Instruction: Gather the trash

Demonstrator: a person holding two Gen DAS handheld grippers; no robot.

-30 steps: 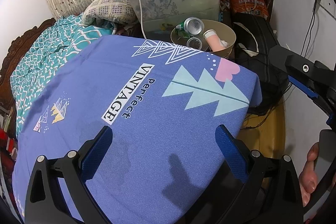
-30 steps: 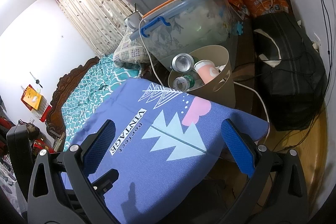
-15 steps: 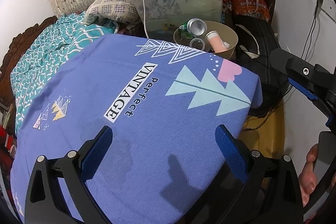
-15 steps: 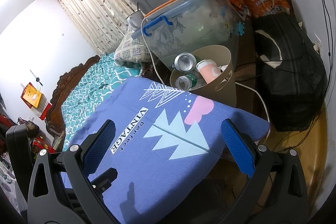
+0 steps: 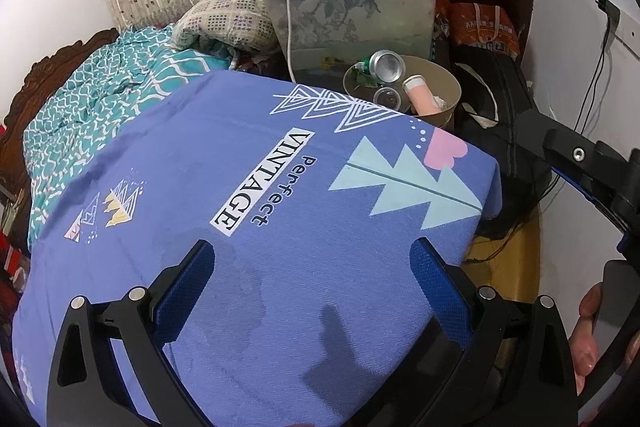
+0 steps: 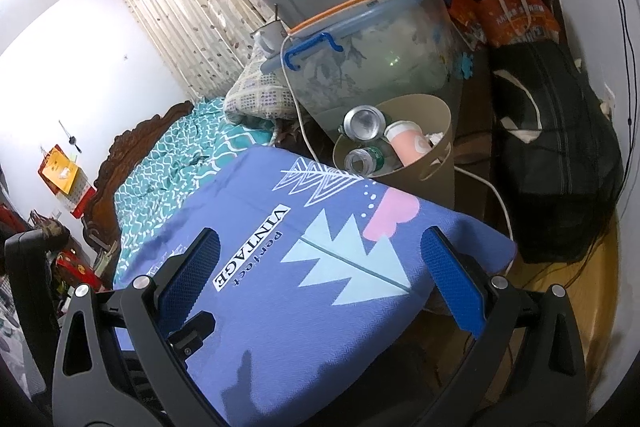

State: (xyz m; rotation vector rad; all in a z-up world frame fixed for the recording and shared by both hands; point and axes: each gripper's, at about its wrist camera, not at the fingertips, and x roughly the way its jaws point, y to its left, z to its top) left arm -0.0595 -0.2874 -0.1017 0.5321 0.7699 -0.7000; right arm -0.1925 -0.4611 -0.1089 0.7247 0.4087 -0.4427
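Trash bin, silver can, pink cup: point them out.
trash bin (image 6: 438, 163), right wrist view, bare outer wall near the handle slot
silver can (image 6: 364, 123), right wrist view, its round end
pink cup (image 5: 420, 97), left wrist view, its side

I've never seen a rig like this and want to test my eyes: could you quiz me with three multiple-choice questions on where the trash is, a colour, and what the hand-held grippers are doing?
1. Where does the silver can lie?
A. on the purple cloth
B. in the beige bin
C. on the floor

2. What colour is the cup beside the can?
A. pink
B. green
C. black

3. How does each hand-held gripper stand?
A. shut on a can
B. shut on the cloth
C. open and empty

Answers:
1. B, the can rests inside the beige bin past the far edge of the purple cloth.
2. A, its side is pink with a white rim.
3. C, the left hand-held gripper and the right hand-held gripper show blue pads spread wide with nothing between them.
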